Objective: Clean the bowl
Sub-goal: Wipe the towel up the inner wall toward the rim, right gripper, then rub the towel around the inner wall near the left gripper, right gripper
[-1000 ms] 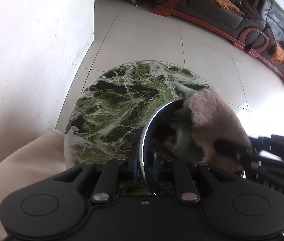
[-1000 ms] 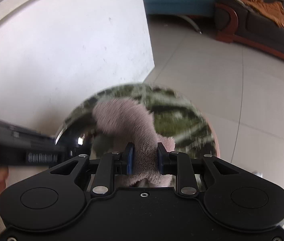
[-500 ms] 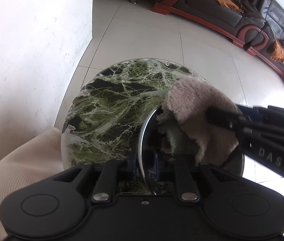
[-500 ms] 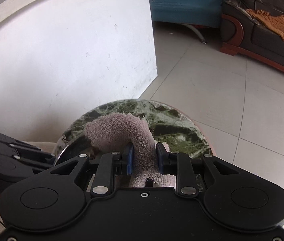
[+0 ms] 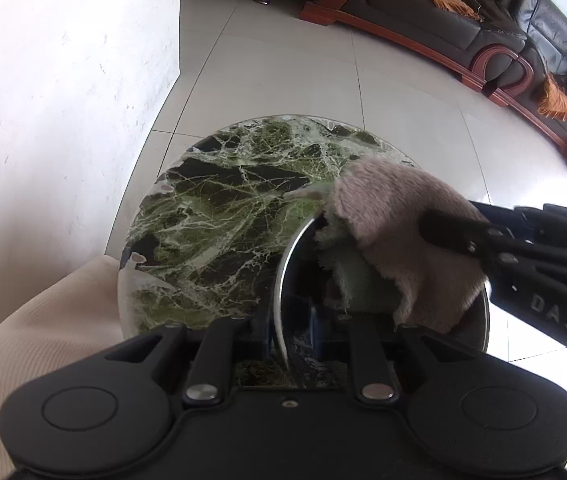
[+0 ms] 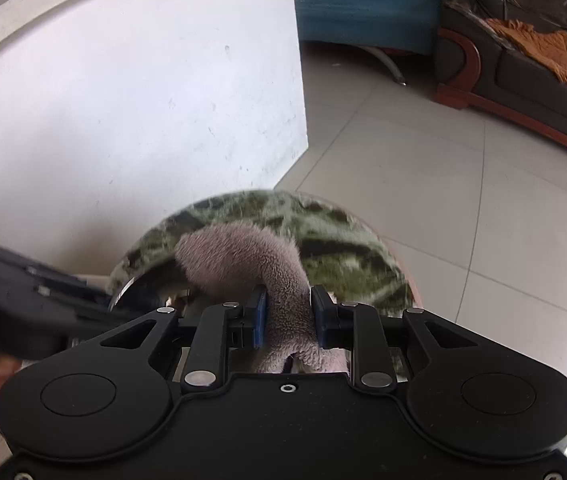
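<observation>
1. Far left: white wall point(image 5: 63, 120), a cream sleeve point(image 5: 43, 344) low in the left wrist view. No writing on either.
2. Round green marble table point(image 5: 223, 220) carries the work. Nothing else visible on its bare part.
3. left gripper point(image 5: 289, 336): jaws narrow, clamped on the near rim of the steel bowl point(image 5: 283, 280). Bowl sits at the table's right side, tipped up so its inside faces right. How steeply it tilts is hard to call through the fisheye.
4. Grey-pink fluffy cloth point(image 5: 403, 240) is draped over the bowl's far rim and into its cavity; pale green backing shows underneath.
5. right gripper point(image 6: 287, 316): jaws narrow, pinching a bunched fold of the cloth point(image 6: 259, 256). Right view is motion-blurred, so contact inside the bowl isn't confirmed from there.
6. Step: mid-wipe of the bowl's interior, I'd judge. Next move calls for a steady rim hold on the left while the right sweeps the cloth around the inner wall without snagging the rim.
7. Far right: "DAS" reads on the right gripper's body. Dark sofa point(image 5: 483, 28) behind, orange throw on it.
</observation>
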